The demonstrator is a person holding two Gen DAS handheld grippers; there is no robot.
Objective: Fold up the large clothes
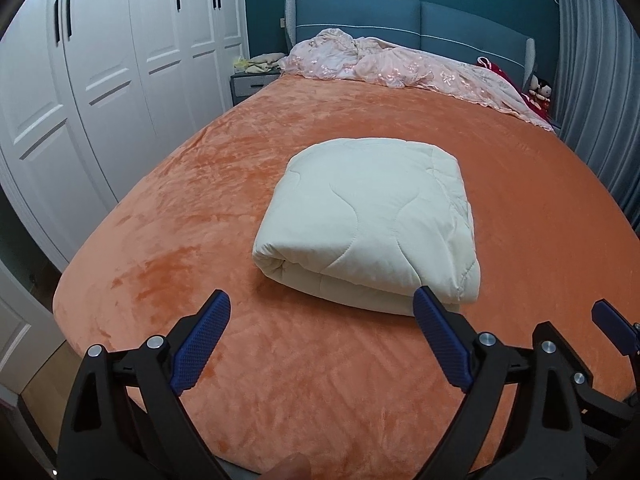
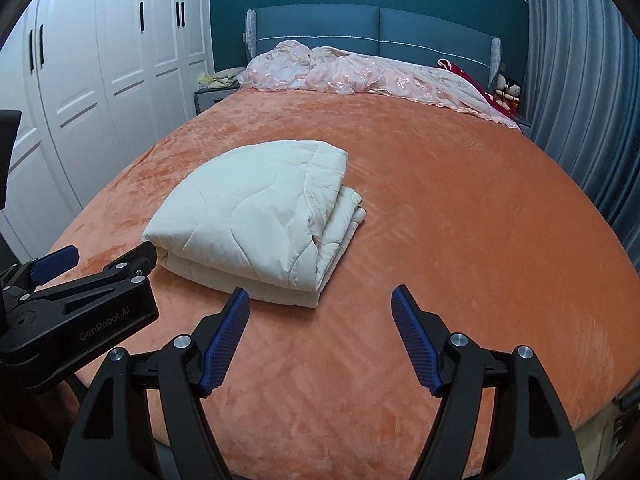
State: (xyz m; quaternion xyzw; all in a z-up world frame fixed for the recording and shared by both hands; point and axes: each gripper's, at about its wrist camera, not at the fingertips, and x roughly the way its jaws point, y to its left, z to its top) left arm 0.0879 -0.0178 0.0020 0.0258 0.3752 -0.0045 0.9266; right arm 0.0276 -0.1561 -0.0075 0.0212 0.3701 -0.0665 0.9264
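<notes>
A cream quilted blanket (image 1: pixel 368 220) lies folded into a thick rectangular bundle on the orange bed cover (image 1: pixel 200 200). It also shows in the right wrist view (image 2: pixel 256 220), with its layered edges facing right. My left gripper (image 1: pixel 322 302) is open and empty, held just in front of the bundle's near edge. My right gripper (image 2: pixel 320 296) is open and empty, in front of the bundle's near right corner. The left gripper (image 2: pixel 96 256) shows at the left of the right wrist view, beside the bundle.
A crumpled pink embroidered bedspread (image 1: pixel 400 64) lies along the blue headboard (image 1: pixel 460 24). White wardrobe doors (image 1: pixel 80 80) stand to the left, a grey curtain (image 1: pixel 600 80) to the right. A nightstand (image 1: pixel 252 84) sits at the far left of the bed. Dolls (image 2: pixel 508 88) sit at the far right.
</notes>
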